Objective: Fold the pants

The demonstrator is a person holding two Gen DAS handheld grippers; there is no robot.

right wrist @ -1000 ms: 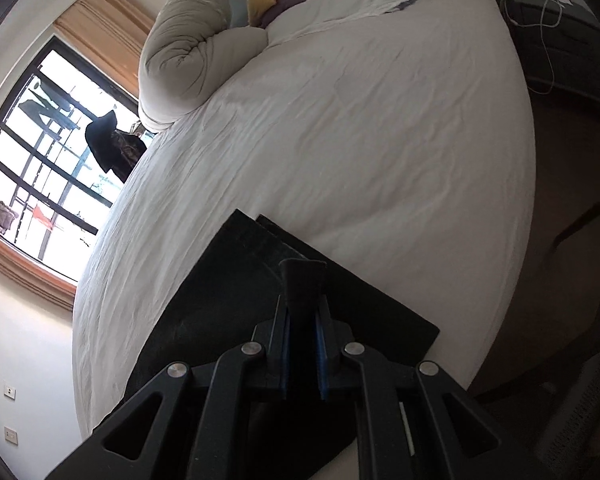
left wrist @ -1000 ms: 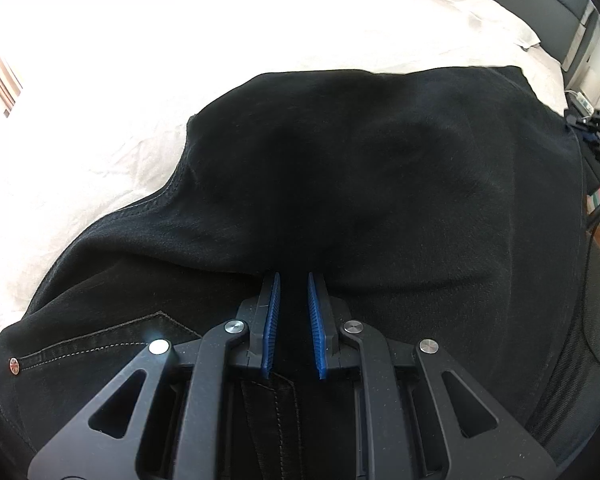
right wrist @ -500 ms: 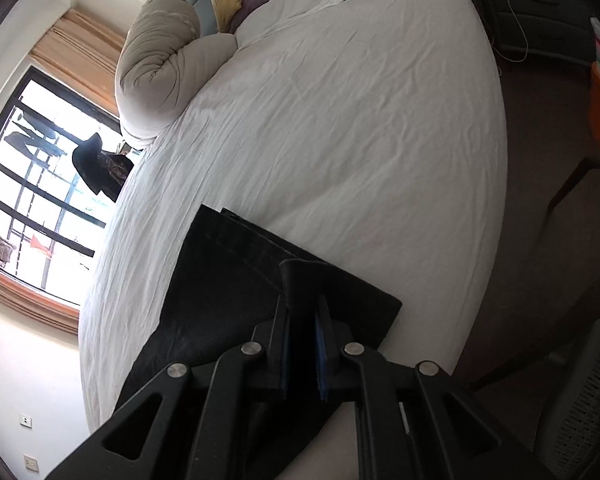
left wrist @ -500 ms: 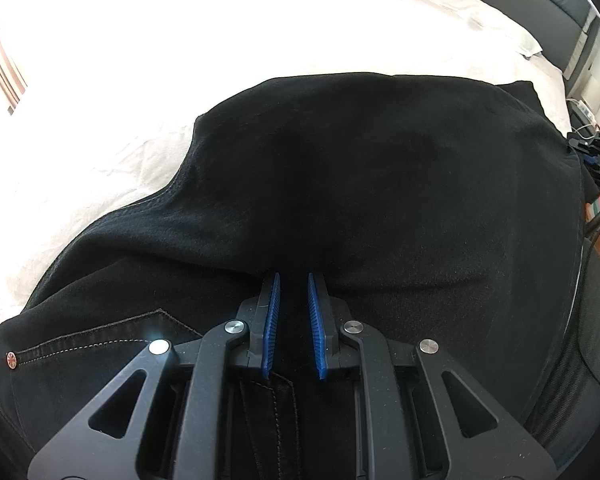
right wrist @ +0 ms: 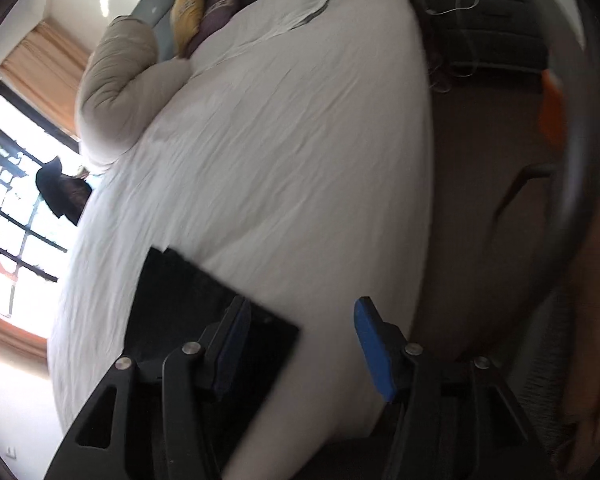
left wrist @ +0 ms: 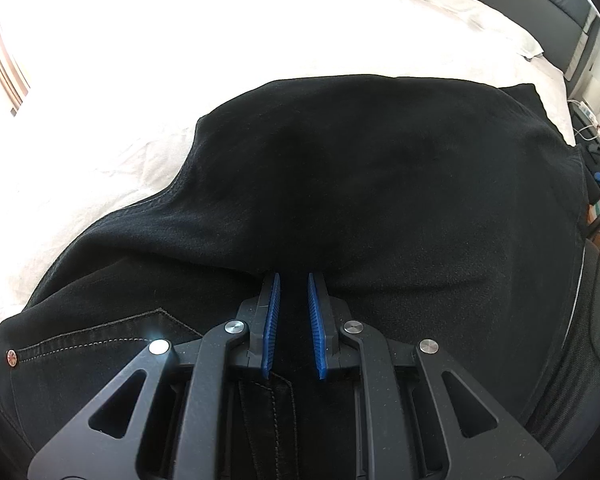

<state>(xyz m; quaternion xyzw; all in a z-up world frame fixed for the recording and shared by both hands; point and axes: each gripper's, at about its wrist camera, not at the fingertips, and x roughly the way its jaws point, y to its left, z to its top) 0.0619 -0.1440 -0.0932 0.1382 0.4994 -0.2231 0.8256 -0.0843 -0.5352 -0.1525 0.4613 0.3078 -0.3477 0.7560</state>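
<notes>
Left view, bed: a wide bed with a white, creased sheet (left wrist: 100, 128) fills the far left and the top, brightly lit.
Left view, pants: the black denim pants (left wrist: 380, 184) lie spread on that sheet, a folded layer of cloth draped over the part nearer the camera; a back pocket with pale stitching and a copper rivet (left wrist: 11, 357) shows at the lower left.
Left hand-held gripper: the left hand-held gripper (left wrist: 292, 280) has its blue-padded fingers drawn close together on a ridge of the black denim, with the cloth running between the pads (a stitched seam passes under them).
Left view, far right: the tip of the other tool, blue on black, shows at the edge, just past the pants' far end.
Right view, window: a dark-framed window (right wrist: 8, 216) with a tan curtain stands at the left.
Right view, pillows: a rolled beige bolster (right wrist: 120, 88), a yellow cushion (right wrist: 186, 12) and a purple cushion (right wrist: 218, 4) sit at the head of the bed.
Right view, pants: a flat black corner of the pants rests on the sheet at the lower left, near the bed's edge.
Right hand-held gripper: the right hand-held gripper (right wrist: 300, 312) has its fingers spread wide apart, holding nothing; its left finger overlaps the black corner in the view, its right finger sits over bare sheet (the frame is motion-blurred).
Right view, floor: brown floor (right wrist: 472, 184) and a dark nightstand with white cables (right wrist: 484, 28) lie beyond the bed.
</notes>
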